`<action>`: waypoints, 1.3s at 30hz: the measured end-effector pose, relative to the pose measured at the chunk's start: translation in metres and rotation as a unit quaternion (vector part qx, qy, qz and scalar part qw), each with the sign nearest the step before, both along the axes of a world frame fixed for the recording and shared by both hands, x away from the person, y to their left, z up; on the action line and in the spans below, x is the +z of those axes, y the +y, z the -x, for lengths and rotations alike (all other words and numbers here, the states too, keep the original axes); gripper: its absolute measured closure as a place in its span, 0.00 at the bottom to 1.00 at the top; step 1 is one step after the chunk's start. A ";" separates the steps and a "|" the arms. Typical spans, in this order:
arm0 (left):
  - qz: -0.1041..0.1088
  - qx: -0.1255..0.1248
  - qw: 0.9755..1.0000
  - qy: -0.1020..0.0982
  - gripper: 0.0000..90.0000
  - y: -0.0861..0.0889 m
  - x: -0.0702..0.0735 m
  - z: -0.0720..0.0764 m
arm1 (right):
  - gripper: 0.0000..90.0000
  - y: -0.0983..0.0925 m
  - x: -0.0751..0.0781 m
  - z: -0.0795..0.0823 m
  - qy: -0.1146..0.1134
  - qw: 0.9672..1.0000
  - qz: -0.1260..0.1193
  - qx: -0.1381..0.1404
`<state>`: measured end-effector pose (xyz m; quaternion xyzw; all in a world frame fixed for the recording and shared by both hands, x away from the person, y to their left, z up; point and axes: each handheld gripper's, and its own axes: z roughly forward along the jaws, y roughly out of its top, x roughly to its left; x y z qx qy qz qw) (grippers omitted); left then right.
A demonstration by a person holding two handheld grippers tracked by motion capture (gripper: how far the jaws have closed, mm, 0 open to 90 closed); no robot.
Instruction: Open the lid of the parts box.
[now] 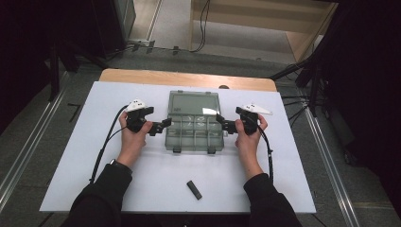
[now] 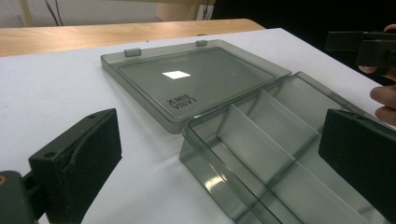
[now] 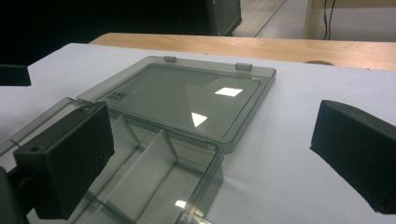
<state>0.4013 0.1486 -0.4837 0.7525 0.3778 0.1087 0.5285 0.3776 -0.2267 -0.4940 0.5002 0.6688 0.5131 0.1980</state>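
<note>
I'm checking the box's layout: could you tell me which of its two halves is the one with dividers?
The half nearer the person, the tray between the grippers, has dividers; the lid lies flat behind it, plain.

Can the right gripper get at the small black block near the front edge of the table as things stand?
Probably yes: the right gripper is open and holds nothing, and the black block lies alone on bare table, nearer the person than the open box. Nothing stands between them.

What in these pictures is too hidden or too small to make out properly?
- Small dark object near the table's front edge, high view: too small to identify.
- Lettering on the box lid, left gripper view: small and upside down, unreadable.
- Compartment box, right gripper view: near part cut off by the bottom edge and covered by a jaw.
</note>
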 end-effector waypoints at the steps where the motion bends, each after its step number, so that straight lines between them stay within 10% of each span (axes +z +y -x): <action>1: 0.001 -0.004 1.000 0.000 0.00 0.001 0.000 0.002 | 0.00 0.000 0.001 0.002 -0.001 1.000 0.001 -0.001; 39: 0.007 0.000 0.998 -0.058 0.00 0.048 0.006 0.080 | 0.00 -0.007 0.005 0.074 -0.042 0.999 -0.013 0.020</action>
